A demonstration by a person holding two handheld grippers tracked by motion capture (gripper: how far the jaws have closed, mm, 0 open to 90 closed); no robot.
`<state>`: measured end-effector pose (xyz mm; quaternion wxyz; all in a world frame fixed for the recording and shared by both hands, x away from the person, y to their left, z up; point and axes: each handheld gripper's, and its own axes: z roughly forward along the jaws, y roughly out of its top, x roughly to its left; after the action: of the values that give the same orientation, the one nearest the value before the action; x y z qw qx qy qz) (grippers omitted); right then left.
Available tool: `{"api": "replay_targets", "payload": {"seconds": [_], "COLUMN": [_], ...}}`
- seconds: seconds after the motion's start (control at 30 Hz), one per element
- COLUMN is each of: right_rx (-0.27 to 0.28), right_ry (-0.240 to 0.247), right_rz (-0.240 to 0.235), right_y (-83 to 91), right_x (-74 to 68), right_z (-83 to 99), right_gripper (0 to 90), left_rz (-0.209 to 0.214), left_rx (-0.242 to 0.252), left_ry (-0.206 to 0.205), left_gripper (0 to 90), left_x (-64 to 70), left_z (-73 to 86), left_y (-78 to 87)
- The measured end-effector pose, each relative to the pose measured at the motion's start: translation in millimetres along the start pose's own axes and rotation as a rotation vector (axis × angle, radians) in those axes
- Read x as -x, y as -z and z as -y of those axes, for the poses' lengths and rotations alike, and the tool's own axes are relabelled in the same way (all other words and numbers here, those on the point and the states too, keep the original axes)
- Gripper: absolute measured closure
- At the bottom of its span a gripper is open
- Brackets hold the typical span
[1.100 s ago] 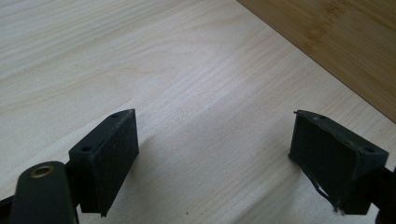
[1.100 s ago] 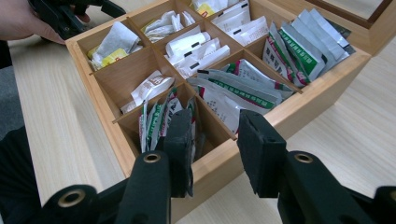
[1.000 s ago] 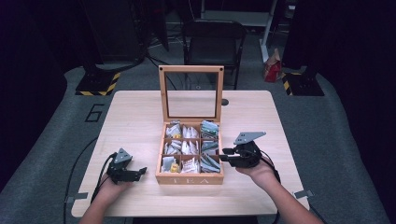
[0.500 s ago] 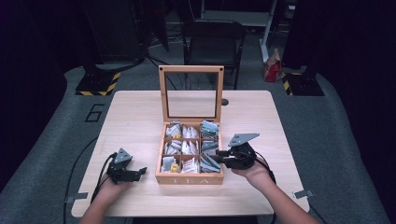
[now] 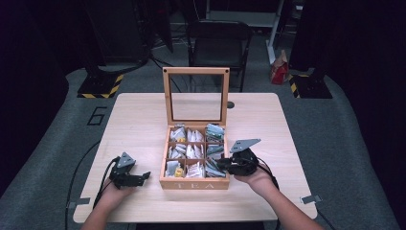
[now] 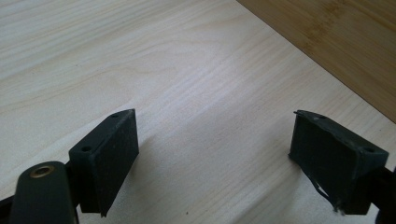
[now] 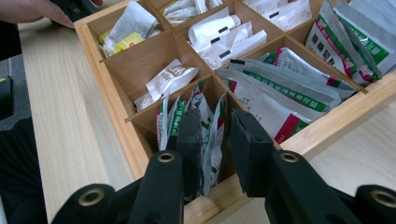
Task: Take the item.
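High view: pale table (image 5: 143,120), then lidded tea box (image 5: 194,163) at centre. Right claw (image 5: 224,165) at box's 4 o'clock, clenched on a sachet (image 7: 211,140). Left claw (image 5: 143,176) at 8 o'clock, released, spread over bare wood.

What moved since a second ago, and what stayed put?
The right gripper slid left and slightly toward the person, into the tea box's front right compartment; its jaws now straddle a silver tea packet, nearly closed on it. A firm grip isn't clear. The left gripper stayed open on the table, holding nothing. The box and its raised lid didn't move.
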<state>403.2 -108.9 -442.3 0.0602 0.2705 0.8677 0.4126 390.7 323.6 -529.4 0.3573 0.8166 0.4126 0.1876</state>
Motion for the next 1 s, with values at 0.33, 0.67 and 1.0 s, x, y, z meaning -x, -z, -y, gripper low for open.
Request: {"api": "replay_targets", "payload": {"seconds": [0.33,0.67,1.0], "right_rx": [-0.020,-0.031,-0.047], "right_ry": [0.003,0.004,0.013], "right_rz": [-0.002,-0.008,-0.016], "right_y": [-8.8,-17.5,-23.4], "right_x": [2.6,2.0,0.0], "right_z": [2.1,3.8,4.2], "right_gripper": [76.8,78.6,82.0], "left_rz": [0.000,0.000,0.000], "left_rx": [0.000,0.000,0.000], "left_ry": [0.000,0.000,0.001], "left_gripper": [14.9,14.9,14.9], "left_x": [0.0,0.0,0.0], "left_z": [0.0,0.0,0.0], "left_y": [0.0,0.0,0.0]}}
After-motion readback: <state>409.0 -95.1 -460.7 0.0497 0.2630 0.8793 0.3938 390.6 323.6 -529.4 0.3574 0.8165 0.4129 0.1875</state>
